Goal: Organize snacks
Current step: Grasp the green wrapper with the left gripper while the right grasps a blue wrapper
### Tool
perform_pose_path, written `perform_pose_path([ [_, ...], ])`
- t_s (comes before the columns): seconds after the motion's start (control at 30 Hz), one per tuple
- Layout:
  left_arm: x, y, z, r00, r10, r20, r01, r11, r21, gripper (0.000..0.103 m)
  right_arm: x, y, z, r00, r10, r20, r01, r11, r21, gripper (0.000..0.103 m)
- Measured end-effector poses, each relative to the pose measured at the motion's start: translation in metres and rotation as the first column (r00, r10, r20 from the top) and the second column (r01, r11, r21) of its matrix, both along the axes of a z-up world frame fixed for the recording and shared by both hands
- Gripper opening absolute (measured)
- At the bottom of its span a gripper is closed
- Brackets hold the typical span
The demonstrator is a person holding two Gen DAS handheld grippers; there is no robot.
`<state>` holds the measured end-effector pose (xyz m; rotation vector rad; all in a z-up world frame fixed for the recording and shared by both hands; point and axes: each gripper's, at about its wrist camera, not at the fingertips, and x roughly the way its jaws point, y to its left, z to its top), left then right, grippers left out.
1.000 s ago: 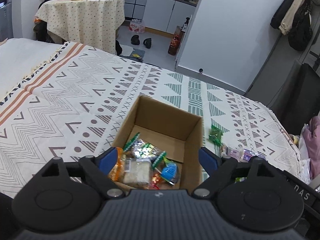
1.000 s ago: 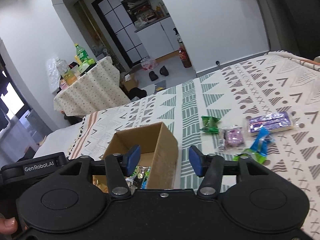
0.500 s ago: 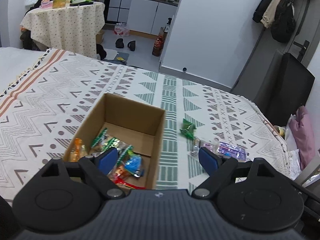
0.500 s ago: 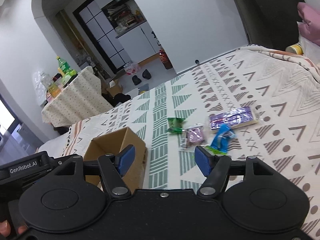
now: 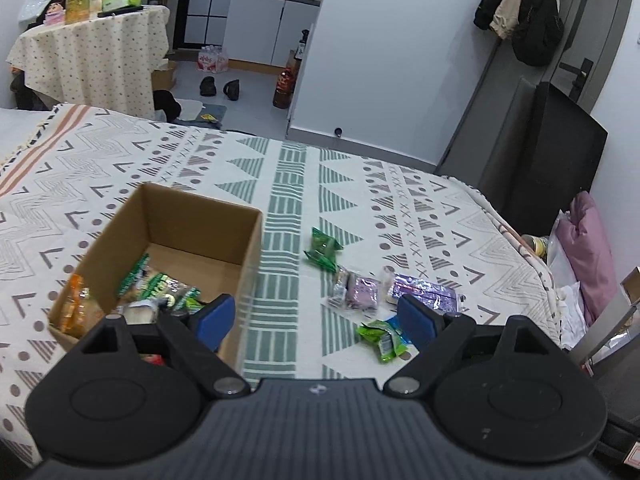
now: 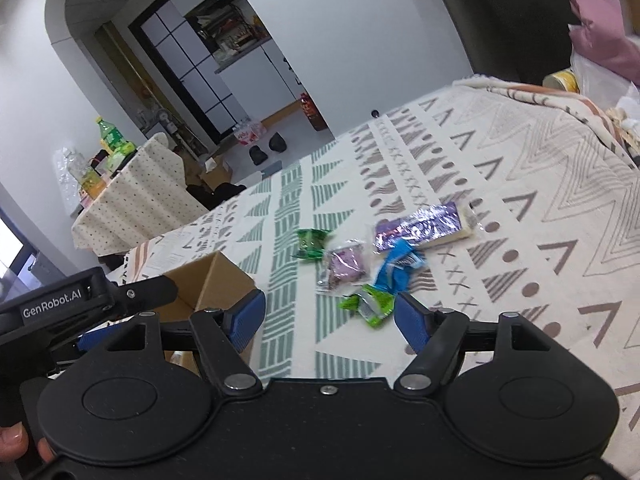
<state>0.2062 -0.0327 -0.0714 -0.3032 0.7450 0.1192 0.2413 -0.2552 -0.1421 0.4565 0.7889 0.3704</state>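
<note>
Fingers on the left gripper (image 5: 314,320) are standing wide apart and carrying nothing; its left finger is hanging over the near right corner of the open brown cardboard box (image 5: 252,256), which is already holding several wrappers. Fingers on the right gripper (image 6: 330,316) are likewise spread wide and empty.

Ahead of both pairs of fingers, loose snacks are lying on the bed's cream blanket with grey and green geometric print (image 5: 288,184). Going left to right beyond the left gripper's fingers: a dark green crinkled packet (image 5: 322,249) farthest out, a clear pouch with a purple filling (image 5: 356,292), then a long shiny purple bar wrapper (image 5: 425,293) just past the right finger. Nearest, just inside that right finger, a bright green and blue twisted packet (image 5: 383,337) is lying.

Judging by this, the step in hand is reaching for the next loose snack, with four pieces not yet boxed. The next move probably calls for lowering one pair of fingers around the green and blue packet, the closest, closing on its crinkled edge, and carrying it left to the box.

Beyond the bed, a round table under a dotted cloth (image 5: 96,56) is holding bottles at far left; coats (image 5: 524,4) are hanging at right.
</note>
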Motion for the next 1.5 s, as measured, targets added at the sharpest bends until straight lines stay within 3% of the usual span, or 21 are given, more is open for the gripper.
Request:
perform_pose_path([
  [0.53,0.037,-0.025,-0.046,0.997,-0.035,-0.067,0.032,0.998,-0.049,0.087,0.026,-0.022,-0.027,0.993,-0.084,-0.082,0.086,0.996,0.013,0.069],
  [1.27,0.099,-0.056,-0.125,0.982,-0.077,-0.175,0.061,0.994,-0.096,0.085,0.067,-0.035,-0.077,0.961,-0.166,-0.220,0.178,0.983,0.037,0.052],
  [1.37,0.107,-0.059,-0.137,0.976,-0.091,-0.197,0.070,0.991,-0.110,0.081,0.073,-0.035,-0.084,0.958,-0.169,-0.230,0.184,0.982,0.046,0.052],
  [1.5,0.113,-0.062,-0.147,0.973,-0.102,-0.205,0.082,0.991,-0.107,0.065,0.081,-0.032,-0.093,0.956,-0.157,-0.248,0.177,0.982,0.060,0.052],
])
